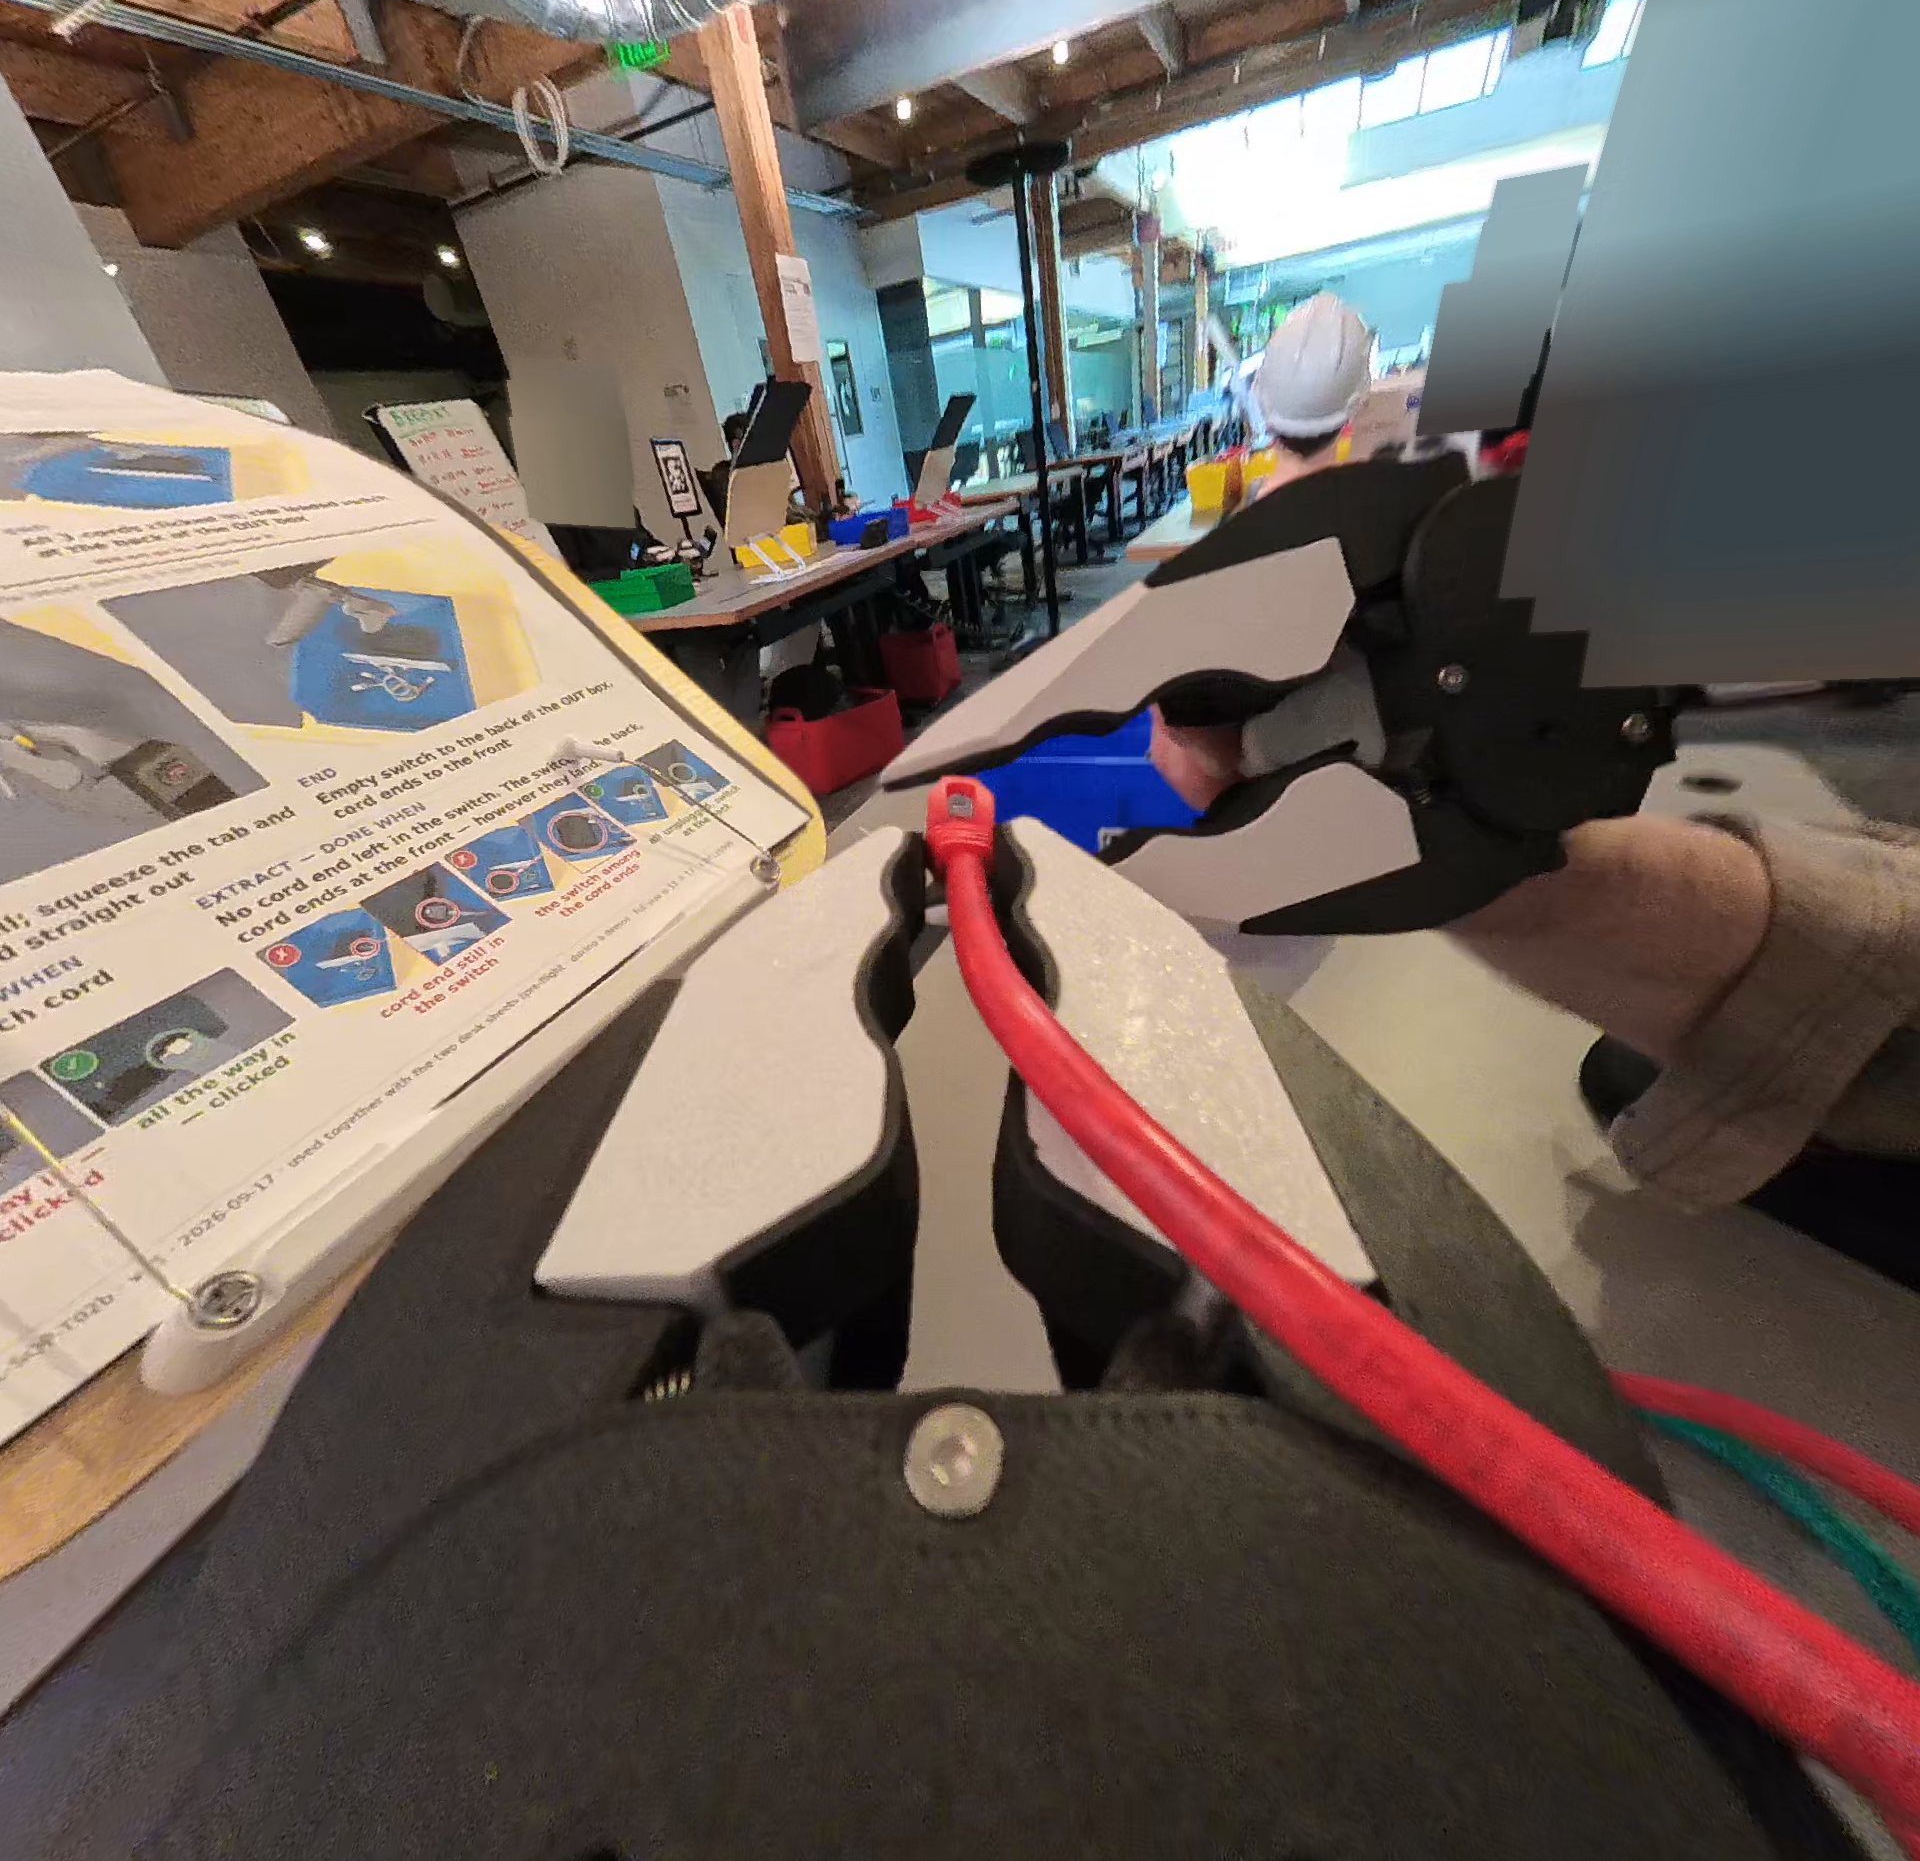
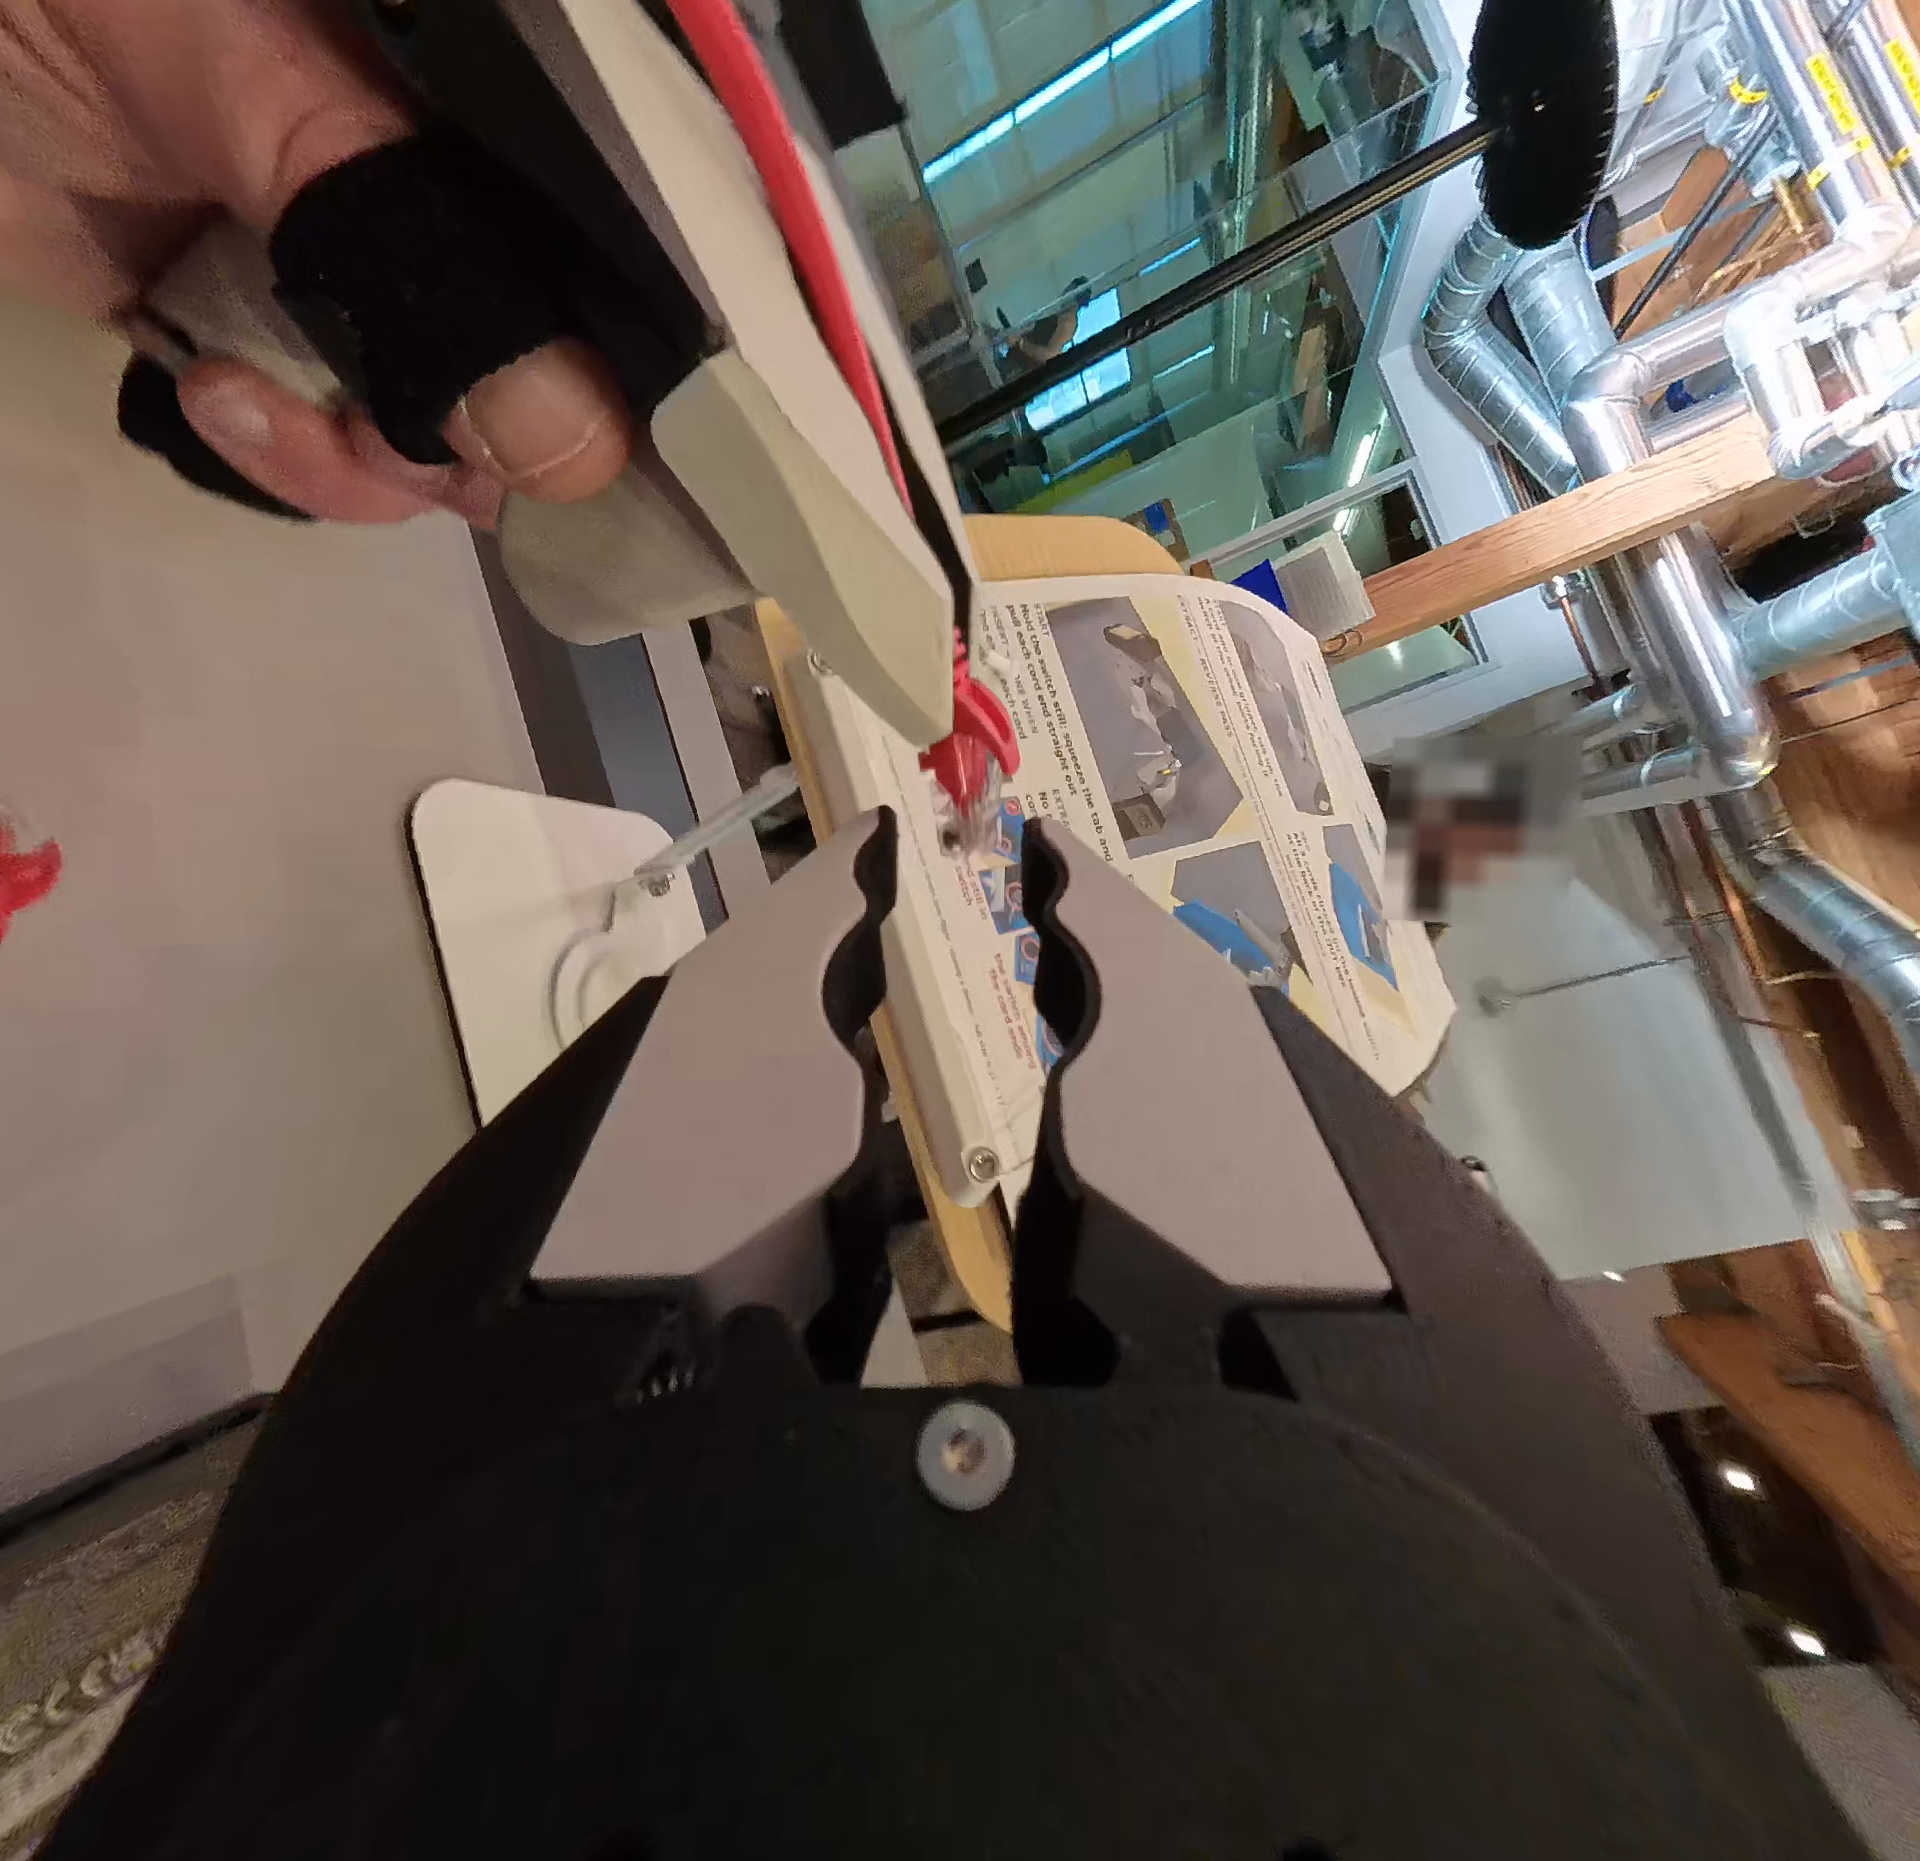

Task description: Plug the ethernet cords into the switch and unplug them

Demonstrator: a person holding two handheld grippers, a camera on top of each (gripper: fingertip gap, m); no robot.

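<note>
My left gripper (image 1: 963,843) is shut on a red ethernet cord (image 1: 1195,1167) just behind its plug (image 1: 961,801), which sticks out past the fingertips. The cord runs back to the lower right. My right gripper (image 2: 958,832) is open and empty. Its tips sit just short of the red plug with a clear end (image 2: 971,772), which is held by the left gripper (image 2: 951,658) coming in from the upper left. In the left wrist view the right gripper (image 1: 1039,803) faces the plug from the right, jaws apart, held by a hand (image 1: 1662,938). The switch is not in view.
An instruction sheet on a wooden board stand (image 1: 364,824) stands close on the left; it also shows in the right wrist view (image 2: 1195,803). A green cord (image 1: 1818,1520) and another red cord (image 1: 1766,1416) lie at the lower right. People and tables with bins are far behind. The grippers are tip to tip, or close to it.
</note>
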